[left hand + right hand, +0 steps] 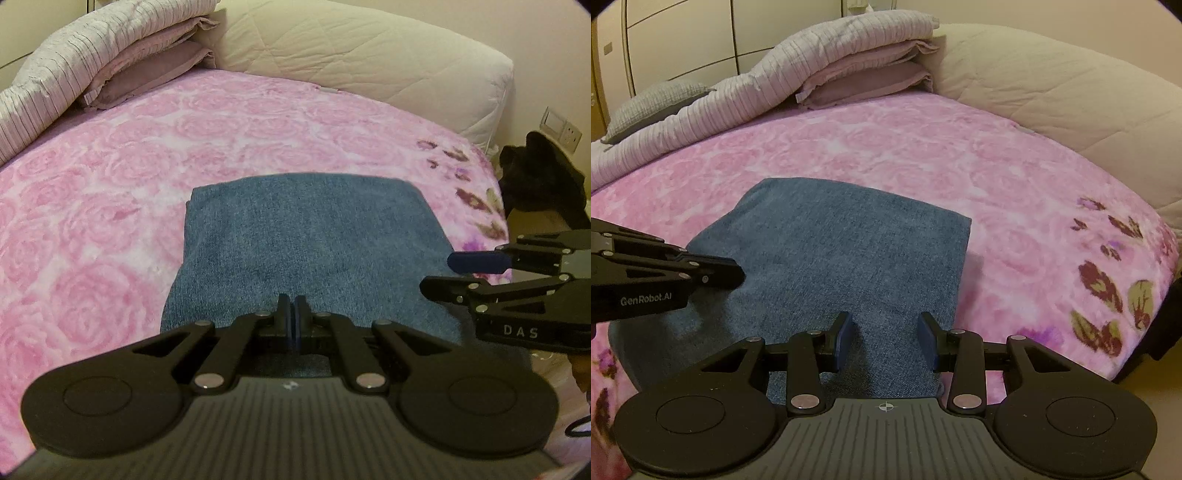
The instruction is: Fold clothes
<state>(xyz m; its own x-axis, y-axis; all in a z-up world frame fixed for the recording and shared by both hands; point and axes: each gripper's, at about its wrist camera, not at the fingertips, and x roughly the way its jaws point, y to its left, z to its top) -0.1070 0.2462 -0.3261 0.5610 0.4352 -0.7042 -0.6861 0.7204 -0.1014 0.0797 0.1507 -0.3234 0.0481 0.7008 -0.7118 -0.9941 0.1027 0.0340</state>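
A folded blue denim garment lies flat on the pink rose-patterned bedspread; it also shows in the right wrist view. My left gripper is shut with nothing between its fingers, just above the garment's near edge. It shows from the side in the right wrist view, over the garment's left part. My right gripper is open and empty above the garment's near right part. It enters the left wrist view from the right.
Folded grey and mauve bedding and a cream quilted duvet lie at the head of the bed. A grey pillow lies far left. A dark object and a wall socket are beyond the bed's right edge.
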